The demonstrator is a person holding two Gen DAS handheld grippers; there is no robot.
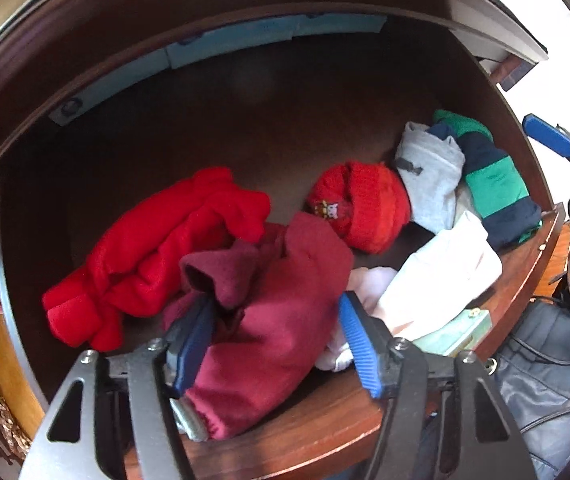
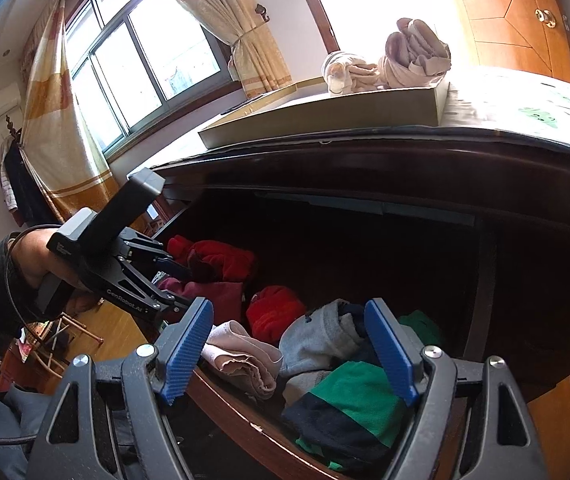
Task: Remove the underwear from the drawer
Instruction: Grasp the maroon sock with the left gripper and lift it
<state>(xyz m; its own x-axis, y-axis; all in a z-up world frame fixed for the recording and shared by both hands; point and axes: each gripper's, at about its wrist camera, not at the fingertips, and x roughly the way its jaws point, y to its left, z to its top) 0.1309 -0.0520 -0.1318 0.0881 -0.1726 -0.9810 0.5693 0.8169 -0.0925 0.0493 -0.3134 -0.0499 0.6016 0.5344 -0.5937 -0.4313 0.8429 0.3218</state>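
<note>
The open dark wooden drawer (image 1: 325, 420) holds loose clothes. My left gripper (image 1: 277, 300) points down into it and is open. A maroon garment (image 1: 277, 264) lies between its fingers, and a fold of it drapes over the left pad (image 1: 191, 340). A bright red fleece piece (image 1: 157, 248) lies to the left, with a red roll bearing a small print (image 1: 365, 208) behind. Grey (image 1: 429, 176), green-and-navy striped (image 1: 489, 184) and pale pink (image 1: 369, 284) pieces fill the right side. My right gripper (image 2: 289, 305) hovers open above the drawer's front edge, over the grey piece (image 2: 317, 340).
On the cabinet top a flat cardboard box (image 2: 325, 116) carries two pale cloth bundles (image 2: 417, 56). A metal lock plate (image 1: 457, 336) sits on the drawer front. Blue strips (image 1: 221, 44) line the drawer's back. A window with curtains (image 2: 133, 60) is at the left and a wooden door (image 2: 517, 16) at the right.
</note>
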